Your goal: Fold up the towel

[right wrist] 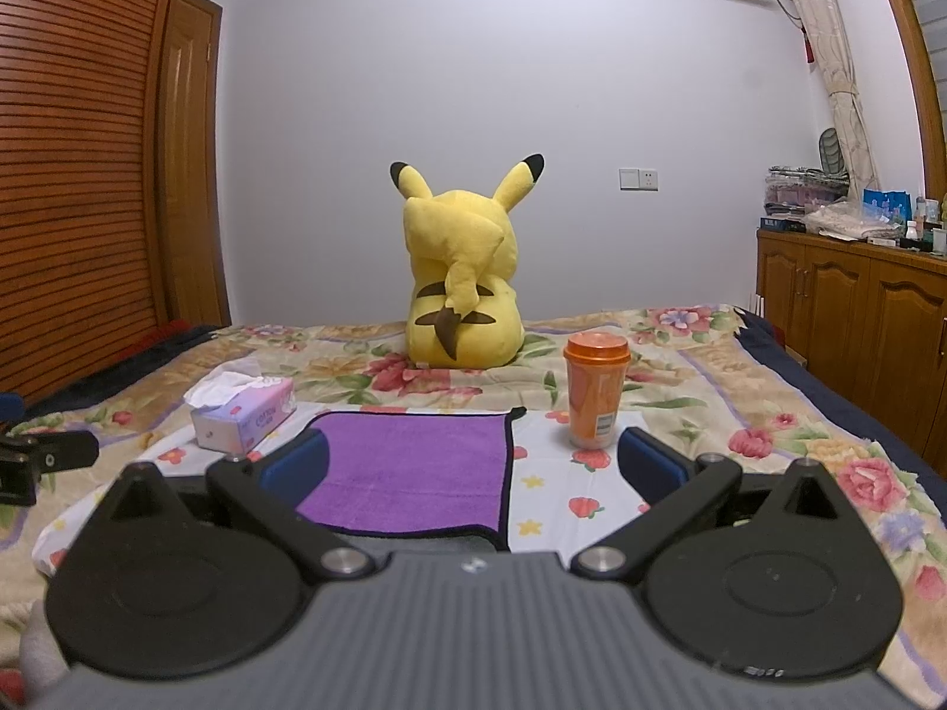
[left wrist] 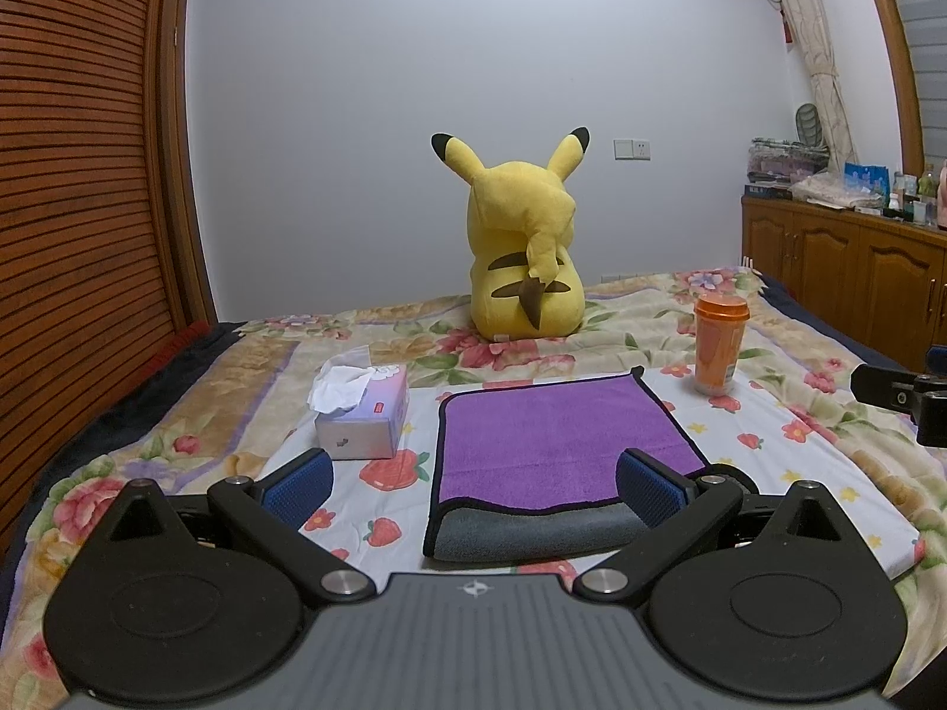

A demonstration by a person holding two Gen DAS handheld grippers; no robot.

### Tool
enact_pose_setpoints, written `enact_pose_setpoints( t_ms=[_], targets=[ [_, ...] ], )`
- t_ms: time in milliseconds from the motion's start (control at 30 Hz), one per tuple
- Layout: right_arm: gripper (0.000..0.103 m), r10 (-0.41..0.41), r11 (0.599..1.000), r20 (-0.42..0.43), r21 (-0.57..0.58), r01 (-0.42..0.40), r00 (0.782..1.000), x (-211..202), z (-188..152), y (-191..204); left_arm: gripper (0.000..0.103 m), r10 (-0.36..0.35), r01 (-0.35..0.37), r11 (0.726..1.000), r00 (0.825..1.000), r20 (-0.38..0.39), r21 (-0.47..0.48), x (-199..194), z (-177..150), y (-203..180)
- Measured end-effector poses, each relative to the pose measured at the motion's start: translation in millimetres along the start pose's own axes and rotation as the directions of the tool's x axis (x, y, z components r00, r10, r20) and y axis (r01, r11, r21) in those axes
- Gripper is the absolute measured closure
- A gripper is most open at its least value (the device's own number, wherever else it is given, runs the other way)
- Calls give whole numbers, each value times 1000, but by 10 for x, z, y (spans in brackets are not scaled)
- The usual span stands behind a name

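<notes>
Towel [left wrist: 556,444] flat on bed [left wrist: 799,444], folded once, at 12 o'clock. Left claw [left wrist: 473,488] and right claw [right wrist: 473,464] both wide open, empty. I'd pinch both near corners together, lift evenly.

Spread right tongs [right wrist: 473,467] hover over purple towel [right wrist: 408,467].

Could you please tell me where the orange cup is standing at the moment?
The orange cup stands upright on the bedspread, just beyond the purple towel's far right corner and right of the yellow plush toy.
</notes>
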State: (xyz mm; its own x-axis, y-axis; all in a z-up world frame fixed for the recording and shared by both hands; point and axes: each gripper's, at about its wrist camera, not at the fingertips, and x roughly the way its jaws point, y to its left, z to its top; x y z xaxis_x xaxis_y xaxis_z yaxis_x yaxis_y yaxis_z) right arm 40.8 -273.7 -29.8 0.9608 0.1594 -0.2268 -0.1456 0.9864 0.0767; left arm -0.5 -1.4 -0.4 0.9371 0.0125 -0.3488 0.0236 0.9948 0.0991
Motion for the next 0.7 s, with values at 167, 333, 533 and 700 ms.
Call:
enact_pose_setpoints(
  t_ms=[167, 333, 533, 700],
  targets=[
    [0, -1, 1000, -1, 2, 1, 1000, 6, 24, 6, 0, 0, 0, 1000, 1000, -2, -1, 1, 0, -1],
    [0, 2, 1000, -7, 5, -2, 1000, 27, -36, 10, 0, 2, -2, 1000, 1000, -12, -2, 9, -59, 39],
    [0, 3, 1000, -22, 7, -3, 1000, 64, -9, -1, 0, 4, -4, 1000, 1000, -28, -2, 111, -98, 60],
    [0, 3, 1000, -36, -7, -3, 999, 115, -15, 14, 0, 4, -3, 1000, 999, -47, 8, 157, -86, 77]
  ],
)
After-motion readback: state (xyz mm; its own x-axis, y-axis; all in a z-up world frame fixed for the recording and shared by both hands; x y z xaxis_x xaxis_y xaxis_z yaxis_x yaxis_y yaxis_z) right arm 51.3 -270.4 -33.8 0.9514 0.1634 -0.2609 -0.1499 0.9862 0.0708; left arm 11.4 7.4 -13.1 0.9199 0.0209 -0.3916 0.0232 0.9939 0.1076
